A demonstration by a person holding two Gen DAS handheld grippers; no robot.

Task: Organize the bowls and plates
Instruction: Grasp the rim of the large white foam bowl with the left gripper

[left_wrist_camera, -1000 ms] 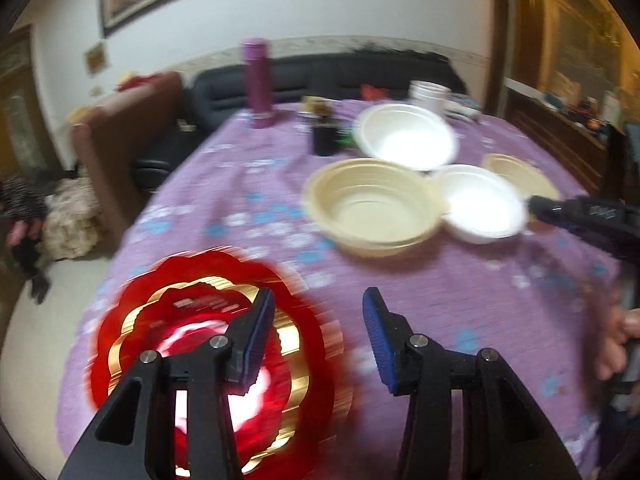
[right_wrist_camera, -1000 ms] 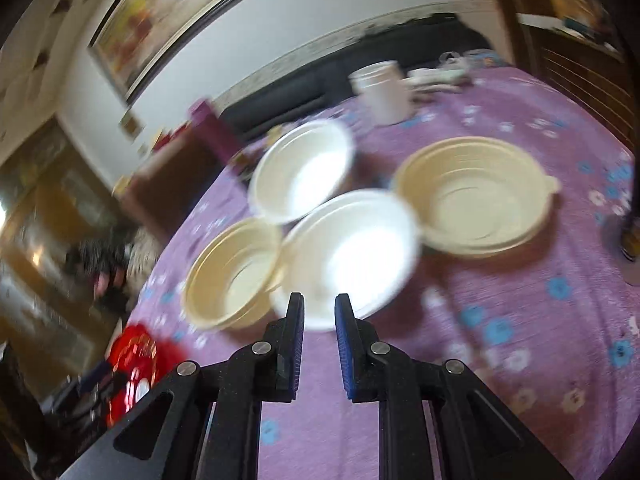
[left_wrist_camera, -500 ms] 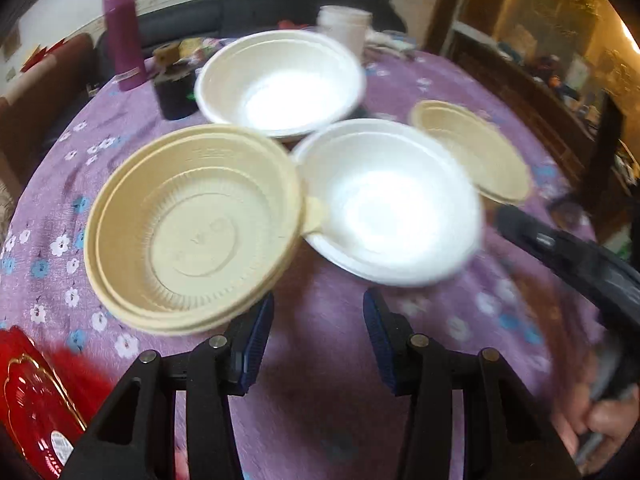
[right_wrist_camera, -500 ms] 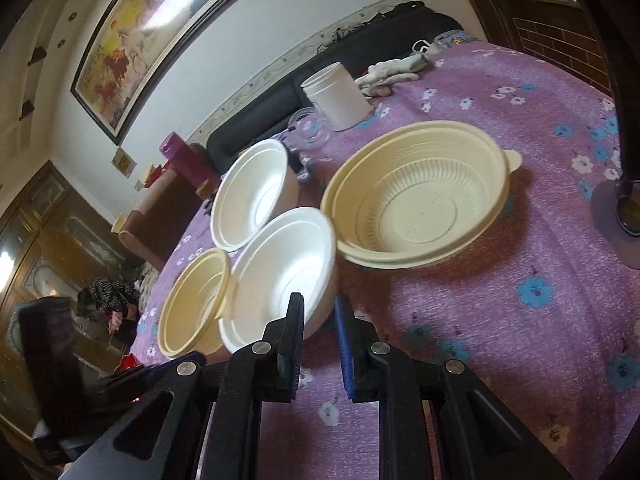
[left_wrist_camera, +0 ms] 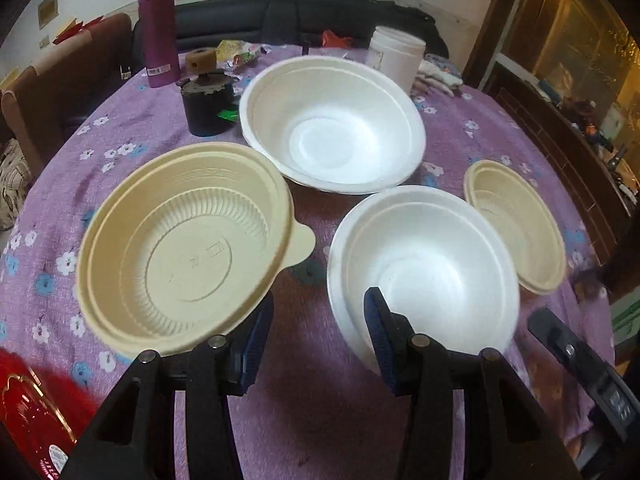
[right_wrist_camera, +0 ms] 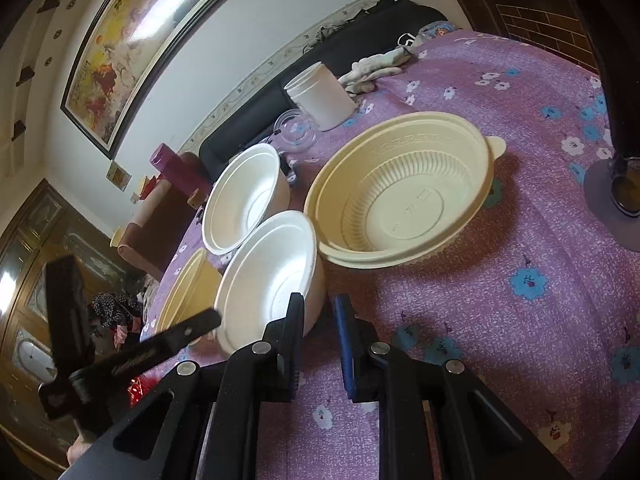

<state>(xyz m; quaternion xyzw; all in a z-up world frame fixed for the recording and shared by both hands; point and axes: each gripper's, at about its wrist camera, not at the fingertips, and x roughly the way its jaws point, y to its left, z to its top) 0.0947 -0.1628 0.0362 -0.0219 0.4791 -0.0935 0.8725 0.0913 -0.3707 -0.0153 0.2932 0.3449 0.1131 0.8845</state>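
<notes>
Four bowls stand on the purple flowered tablecloth [left_wrist_camera: 320, 400]. A large beige bowl [left_wrist_camera: 188, 248] with a tab sits left, a white foam bowl [left_wrist_camera: 428, 268] right, a second white bowl [left_wrist_camera: 332, 128] behind, and a small beige bowl [left_wrist_camera: 516, 224] far right. My left gripper [left_wrist_camera: 318, 340] hangs open over the cloth between the beige and near white bowls, holding nothing. A red and gold plate [left_wrist_camera: 28, 412] lies at the lower left. My right gripper [right_wrist_camera: 320, 324] is nearly closed and empty, just in front of the near white bowl [right_wrist_camera: 272, 276], beside the large beige bowl [right_wrist_camera: 400, 196].
At the back stand a purple bottle [left_wrist_camera: 158, 28], a black pot [left_wrist_camera: 208, 104] and a white jar [left_wrist_camera: 394, 56]. A dark sofa [left_wrist_camera: 280, 20] and a brown chair [left_wrist_camera: 60, 80] lie beyond the table. A dark lamp base [right_wrist_camera: 616, 188] stands at the right.
The left gripper's view swung from the red plate to the bowls and came down close to them. The right gripper rolled and edged nearer the white bowl. Both jaw gaps stayed the same.
</notes>
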